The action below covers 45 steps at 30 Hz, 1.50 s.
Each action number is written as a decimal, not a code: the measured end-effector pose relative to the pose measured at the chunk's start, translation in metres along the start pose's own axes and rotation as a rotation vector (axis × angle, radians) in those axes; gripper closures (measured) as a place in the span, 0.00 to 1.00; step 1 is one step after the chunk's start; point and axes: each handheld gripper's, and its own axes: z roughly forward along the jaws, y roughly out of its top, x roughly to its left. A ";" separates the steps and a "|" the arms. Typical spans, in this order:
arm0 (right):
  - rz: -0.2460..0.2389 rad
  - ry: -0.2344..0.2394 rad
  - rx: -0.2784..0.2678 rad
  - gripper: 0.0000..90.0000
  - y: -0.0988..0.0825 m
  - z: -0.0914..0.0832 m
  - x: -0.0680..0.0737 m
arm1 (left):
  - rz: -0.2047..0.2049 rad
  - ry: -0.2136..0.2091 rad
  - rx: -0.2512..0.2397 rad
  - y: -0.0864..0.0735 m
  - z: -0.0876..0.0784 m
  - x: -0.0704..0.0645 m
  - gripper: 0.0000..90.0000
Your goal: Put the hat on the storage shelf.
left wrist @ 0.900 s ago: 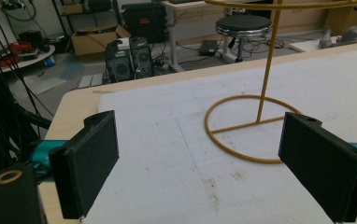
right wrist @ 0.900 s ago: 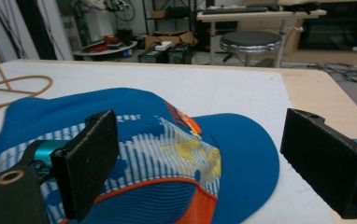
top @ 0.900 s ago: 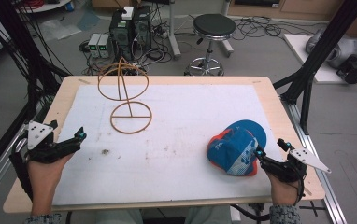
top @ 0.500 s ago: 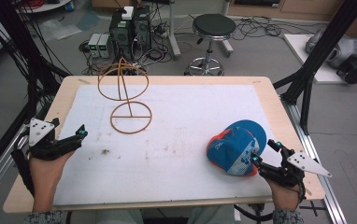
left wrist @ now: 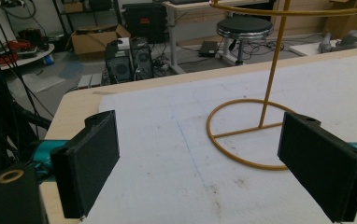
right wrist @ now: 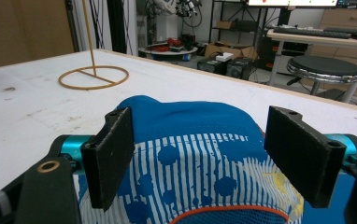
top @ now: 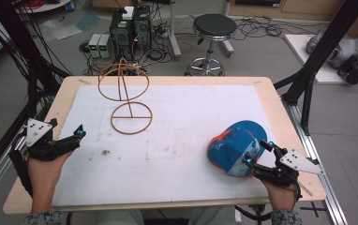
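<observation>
Cloth is what we are dealing with: a blue cap (top: 235, 147) with a white-striped, dotted panel and an orange-trimmed edge, lying on the white mat of the desk (top: 271, 101), well apart from the wire stand (top: 129, 101) and on the side of it nearer the person's right hand. Our right tongs (top: 257, 152) sit just at the cap's near edge, jaws spread wide, one to each side of the striped panel in the right gripper view (right wrist: 190, 172), with nothing pinched between them yet.

We judge the cap light and soft. The crown will fold and sag wherever we press it, so a bite on the middle of the fabric would gather loose cloth and let the rest droop. The mesh-like panel looks thin and may slip between flat pads. The firmer hold, we think, is the orange-trimmed rim or the brim, where the stitching gives some stiffness; which part is the brim we cannot tell for sure.

Our left tongs (top: 69, 140) hover over the mat on the opposite side of the stand from the cap, jaws likewise spread and empty, facing the stand's ring base (left wrist: 249, 133). That stand is thin wire and looks easy to tip if the cap is dragged across it.
</observation>
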 end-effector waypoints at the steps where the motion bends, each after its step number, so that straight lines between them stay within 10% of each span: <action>1: -0.003 0.000 0.001 0.26 0.000 0.001 0.000 | -0.001 -0.001 0.001 0.000 0.000 0.000 0.14; 45: 0.014 0.001 0.006 0.25 -0.002 0.005 -0.001 | 0.004 0.001 0.013 -0.001 0.001 -0.001 0.14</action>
